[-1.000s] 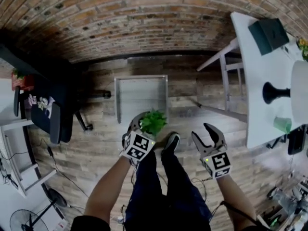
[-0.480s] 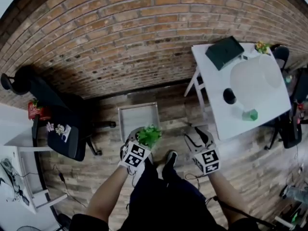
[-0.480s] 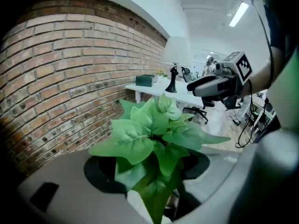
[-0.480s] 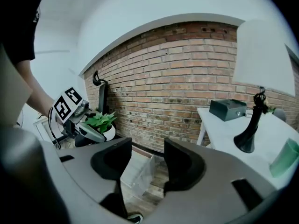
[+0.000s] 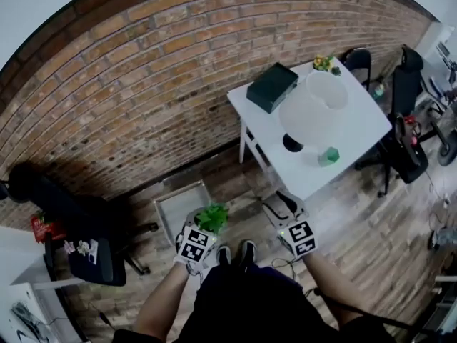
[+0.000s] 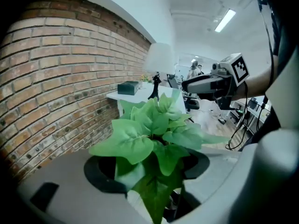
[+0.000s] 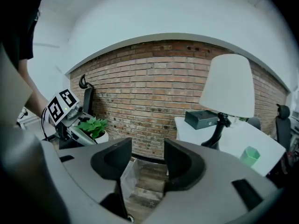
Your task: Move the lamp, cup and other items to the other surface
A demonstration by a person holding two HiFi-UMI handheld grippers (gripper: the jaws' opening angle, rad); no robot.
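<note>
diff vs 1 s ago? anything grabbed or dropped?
The person seems to have straightened up. Both grippers came up, and the head view swung toward the white table, which slid from the right edge to upper centre. Nothing grabbed or released: the left gripper still carries the potted plant, and the right gripper stays open and empty. The lamp, green cup and dark box sit unmoved on the table.

Two grippers are counted: left gripper (image 5: 205, 224) at seven o'clock, right gripper (image 5: 280, 200) at five. One potted plant (image 5: 213, 218), one clear bin (image 5: 178, 206), and at two o'clock one white table (image 5: 357, 131), one lamp (image 5: 312, 109), one green cup (image 5: 329, 156) and one dark box (image 5: 272, 87) are counted.
</note>
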